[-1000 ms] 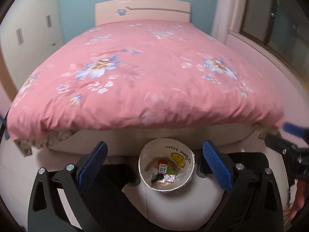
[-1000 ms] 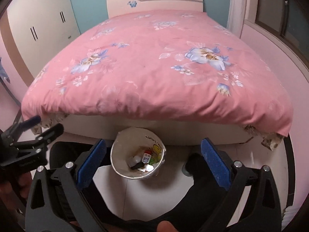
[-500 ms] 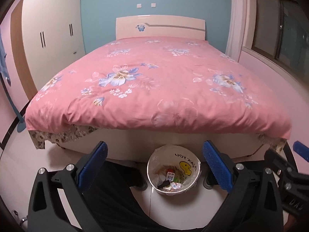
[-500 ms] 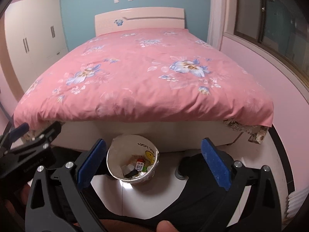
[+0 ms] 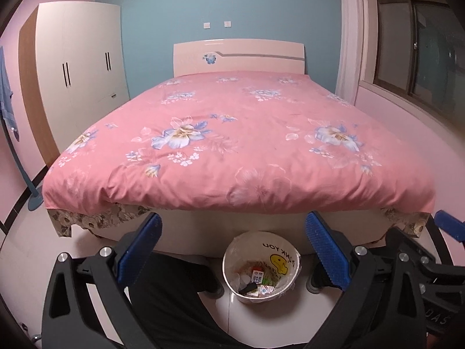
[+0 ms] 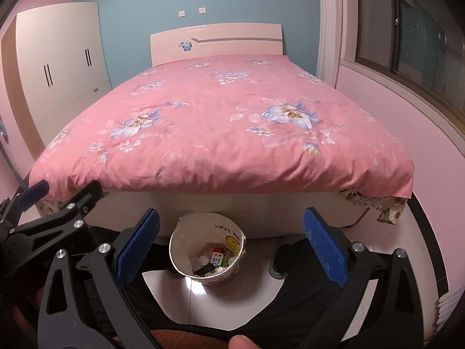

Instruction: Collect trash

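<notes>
- Left gripper [image 5: 232,250] spread wide, blue pads [image 5: 325,253] well apart, nothing between them.
- Right gripper [image 6: 231,242] likewise wide open and empty; also seen from the left wrist view at 3 o'clock.
- Trash bin [image 5: 261,266] on the white floor at 6 o'clock, just in front of the bed foot (white, with a yellow smiley and lettering inside the rim).
- Small cartons and wrappers [image 6: 216,261] lying in the bin bottom; a dark piece among them, perhaps a wrapper, too small to tell.
- Pink floral bedspread [image 5: 247,145] filling the middle, headboard [image 5: 238,58] at 12 o'clock.
- White wardrobe [image 5: 78,67] at 10 o'clock, window [image 6: 407,35] at 2 o'clock.
- Dark trouser legs [image 5: 174,296] on either side of the bin, partly hiding the floor around it.
</notes>
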Demonstrator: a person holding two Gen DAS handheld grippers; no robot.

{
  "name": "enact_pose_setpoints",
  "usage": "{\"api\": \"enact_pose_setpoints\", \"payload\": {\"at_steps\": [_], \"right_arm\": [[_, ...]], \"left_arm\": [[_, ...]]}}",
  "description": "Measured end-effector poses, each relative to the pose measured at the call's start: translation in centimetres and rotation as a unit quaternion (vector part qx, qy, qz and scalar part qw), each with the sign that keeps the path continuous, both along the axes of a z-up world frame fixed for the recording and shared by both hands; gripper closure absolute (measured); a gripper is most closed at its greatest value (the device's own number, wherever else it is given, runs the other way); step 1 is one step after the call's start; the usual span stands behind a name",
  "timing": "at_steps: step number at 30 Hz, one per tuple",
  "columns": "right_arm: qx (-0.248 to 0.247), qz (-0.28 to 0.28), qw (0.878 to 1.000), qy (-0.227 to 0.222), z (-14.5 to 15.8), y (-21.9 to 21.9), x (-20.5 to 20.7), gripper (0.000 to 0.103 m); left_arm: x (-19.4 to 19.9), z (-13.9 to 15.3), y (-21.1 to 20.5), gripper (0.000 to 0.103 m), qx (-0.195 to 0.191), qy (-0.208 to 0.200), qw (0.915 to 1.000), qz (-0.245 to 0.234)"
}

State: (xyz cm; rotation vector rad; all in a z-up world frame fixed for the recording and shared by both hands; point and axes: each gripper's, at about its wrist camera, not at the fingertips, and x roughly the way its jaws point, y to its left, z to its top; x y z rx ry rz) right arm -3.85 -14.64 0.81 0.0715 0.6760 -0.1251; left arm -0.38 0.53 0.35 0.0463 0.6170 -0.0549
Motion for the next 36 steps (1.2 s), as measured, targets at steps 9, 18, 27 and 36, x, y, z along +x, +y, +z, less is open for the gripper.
{"api": "enact_pose_setpoints", "payload": {"at_steps": [9, 18, 27, 36], "right_arm": [[-0.019, -0.012, 1.0, 0.003, 0.5, 0.5, 0.2, 0.007], [-0.04, -0.027, 0.999, -0.01, 1.4, 0.6, -0.3, 0.007], [-0.031, -0.024, 0.999, -0.004, 1.2, 0.3, -0.1, 0.007], [-0.029, -0.024, 0.999, -0.003, 1.1, 0.4, 0.0, 0.007]], "left_arm": [[-0.1, 0.3, 0.2, 0.003, -0.003, 0.004, 1.0, 0.007], [-0.5, 0.9, 0.0, 0.003, -0.004, -0.01, 0.9999, 0.004], [-0.3, 1.1, 0.0, 0.003, 0.002, -0.006, 1.0, 0.006], [-0.3, 1.1, 0.0, 0.003, 0.002, -0.007, 1.0, 0.006]]}}
